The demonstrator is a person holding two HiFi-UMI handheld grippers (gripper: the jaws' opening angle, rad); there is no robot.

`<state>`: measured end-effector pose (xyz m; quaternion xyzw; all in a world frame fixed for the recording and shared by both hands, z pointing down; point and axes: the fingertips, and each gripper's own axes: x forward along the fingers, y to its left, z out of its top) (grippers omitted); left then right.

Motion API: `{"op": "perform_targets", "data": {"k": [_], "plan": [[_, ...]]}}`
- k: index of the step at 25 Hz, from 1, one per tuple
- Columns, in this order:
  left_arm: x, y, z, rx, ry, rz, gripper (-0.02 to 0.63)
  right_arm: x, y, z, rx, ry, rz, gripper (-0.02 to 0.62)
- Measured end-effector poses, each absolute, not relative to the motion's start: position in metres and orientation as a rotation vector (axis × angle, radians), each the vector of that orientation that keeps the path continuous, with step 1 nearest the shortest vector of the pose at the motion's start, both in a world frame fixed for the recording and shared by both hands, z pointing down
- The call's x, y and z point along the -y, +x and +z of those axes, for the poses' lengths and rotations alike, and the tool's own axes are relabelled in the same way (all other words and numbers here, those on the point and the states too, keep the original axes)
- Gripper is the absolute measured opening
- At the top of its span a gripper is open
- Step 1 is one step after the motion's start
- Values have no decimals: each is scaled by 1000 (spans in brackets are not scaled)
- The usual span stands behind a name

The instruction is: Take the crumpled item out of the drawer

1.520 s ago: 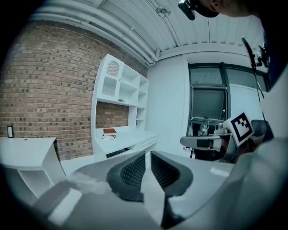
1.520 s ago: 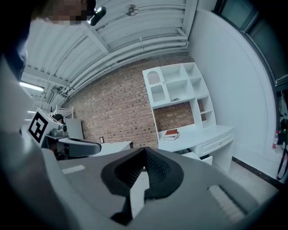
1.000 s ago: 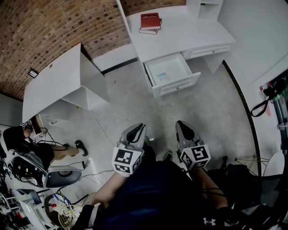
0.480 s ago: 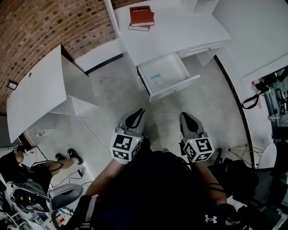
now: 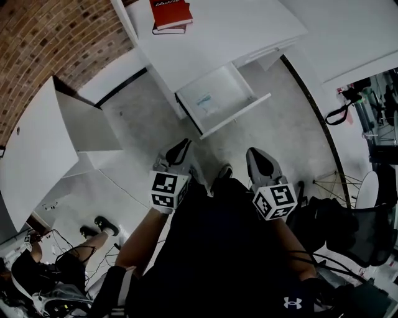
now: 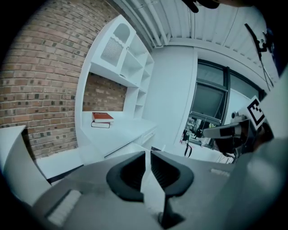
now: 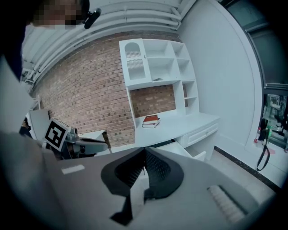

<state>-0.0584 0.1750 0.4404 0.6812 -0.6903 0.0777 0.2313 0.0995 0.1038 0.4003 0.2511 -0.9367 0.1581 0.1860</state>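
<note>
The white desk's drawer (image 5: 245,107) stands pulled open in the head view. A pale, bluish crumpled item (image 5: 204,99) lies on its floor. Both grippers hang over the concrete floor, well short of the drawer. My left gripper (image 5: 180,148) points at the drawer's near corner; its jaws (image 6: 148,153) stand a thin slit apart with nothing between them. My right gripper (image 5: 256,155) is to the right of the drawer, and its jaws (image 7: 144,150) meet at the tips, empty. The right gripper view shows the open drawer (image 7: 191,152) from the side; its inside is hidden there.
Two red books (image 5: 171,13) lie on the desk top (image 5: 236,28). A second white desk (image 5: 37,155) stands at the left. A person (image 5: 50,273) sits low at the left. A dark chair (image 5: 364,233) and black straps (image 5: 341,110) are at the right.
The desk and drawer have slid left and up in the head view and turned, and look closer. Both grippers have come forward toward the drawer; their jaws look unchanged.
</note>
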Motion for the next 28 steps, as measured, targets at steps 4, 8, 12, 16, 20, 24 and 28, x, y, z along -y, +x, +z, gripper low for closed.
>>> {"op": "perform_targets", "data": {"k": [4,8,12,16,20,24,28], "plan": [[-149,-62,473,1823,1920,326,41,-88,93,416,2611,716,497,3],[-121,-65,495,1782,1941,444,41,-64,79,427,2629,689,546,3],[-89,-61,525,1693,1950,625,41,-28,69,435,2639,658,596,3],[-62,-59,568,1614,1904,811,41,2,70,448,2636,624,688,3],[-31,-52,607,1539,1901,1037,83,32,81,464,2613,609,729,3],[-16,-52,642,1432,1910,1136,83,43,91,477,2568,663,802,3],[-4,-52,686,1279,1956,1213,84,50,107,492,2480,776,850,3]]}}
